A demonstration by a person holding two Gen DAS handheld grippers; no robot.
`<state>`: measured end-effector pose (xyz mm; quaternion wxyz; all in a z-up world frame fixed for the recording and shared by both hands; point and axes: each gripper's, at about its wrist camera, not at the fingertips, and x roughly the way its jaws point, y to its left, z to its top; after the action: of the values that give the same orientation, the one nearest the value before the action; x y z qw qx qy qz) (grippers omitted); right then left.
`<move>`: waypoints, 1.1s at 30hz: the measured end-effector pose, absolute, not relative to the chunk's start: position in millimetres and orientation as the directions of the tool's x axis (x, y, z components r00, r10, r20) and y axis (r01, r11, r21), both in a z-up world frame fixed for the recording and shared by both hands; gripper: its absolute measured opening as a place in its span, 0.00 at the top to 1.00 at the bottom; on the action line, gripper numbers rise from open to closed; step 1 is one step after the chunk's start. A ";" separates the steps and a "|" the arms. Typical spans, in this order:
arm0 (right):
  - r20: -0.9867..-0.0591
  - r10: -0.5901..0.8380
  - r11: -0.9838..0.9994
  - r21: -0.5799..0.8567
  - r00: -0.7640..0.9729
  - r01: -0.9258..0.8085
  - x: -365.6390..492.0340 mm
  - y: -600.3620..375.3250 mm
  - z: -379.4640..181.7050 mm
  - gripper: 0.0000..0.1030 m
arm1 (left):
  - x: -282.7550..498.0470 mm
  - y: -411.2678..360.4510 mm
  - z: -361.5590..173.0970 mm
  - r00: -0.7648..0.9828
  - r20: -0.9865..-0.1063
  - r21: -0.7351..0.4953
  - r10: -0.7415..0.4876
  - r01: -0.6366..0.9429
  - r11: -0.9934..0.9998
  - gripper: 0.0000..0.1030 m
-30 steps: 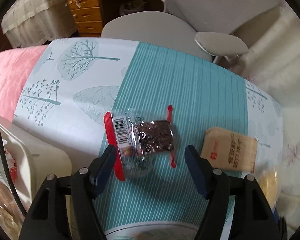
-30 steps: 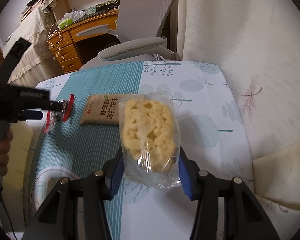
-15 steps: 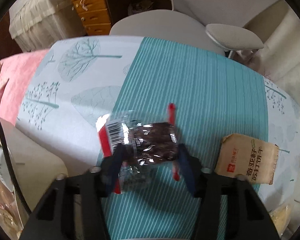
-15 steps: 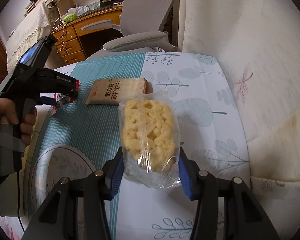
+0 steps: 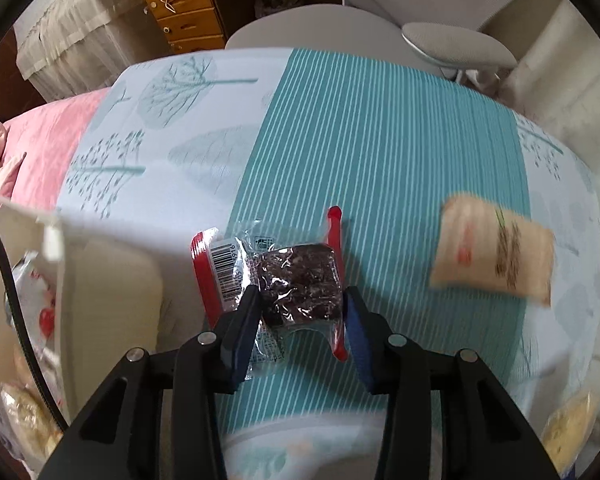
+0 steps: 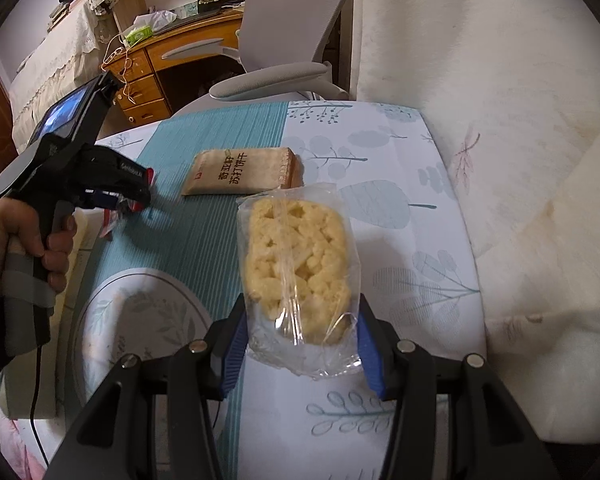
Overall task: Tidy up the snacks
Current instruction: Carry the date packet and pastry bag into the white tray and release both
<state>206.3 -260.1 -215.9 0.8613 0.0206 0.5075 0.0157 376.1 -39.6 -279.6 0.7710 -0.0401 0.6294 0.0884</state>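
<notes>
Left gripper (image 5: 300, 300) clenched on dark snack packet (image 5: 300, 280), held over teal stripe of tablecloth (image 5: 380, 140); right gripper (image 6: 300, 332) clamped on yellow puffed-rice packet (image 6: 296, 256); tan cracker packet (image 6: 242, 172) lying at 11 o'clock beyond it; plate (image 6: 100, 308) at 9 o'clock.

Motion-blurred tan cracker packet (image 5: 494, 254)

Setting: a lived-in home room, likely bedroom or study. Upper left of the right wrist view: wooden desk with drawers (image 6: 144, 88), grey office chair (image 6: 284, 40). Foreground table carries a leaf-print tablecloth (image 6: 380, 208); pink bedding (image 5: 48, 148) at left of the left wrist view.
</notes>
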 end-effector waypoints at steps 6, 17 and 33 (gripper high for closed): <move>-0.885 0.091 0.994 0.110 0.456 0.016 188.4 -255.5 -202.5 0.52 | 326.7 -35.4 -253.4 0.155 -0.987 0.025 0.045 -0.130 0.991 0.61; -0.900 0.165 0.979 0.198 0.404 0.041 142.9 -235.7 -188.9 0.53 | 237.3 -20.7 -194.8 0.128 -0.990 -0.065 -0.057 -0.055 0.996 0.61; -0.908 0.254 0.962 0.272 0.334 0.009 88.9 -174.4 -183.2 0.53 | 149.0 50.5 -145.4 0.277 -0.943 -0.194 -0.182 -0.015 0.981 0.60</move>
<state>88.9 -174.4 -183.2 0.8087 0.1148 0.5720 0.0758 149.0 50.5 -145.4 0.7948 -0.0826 0.5989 -0.0526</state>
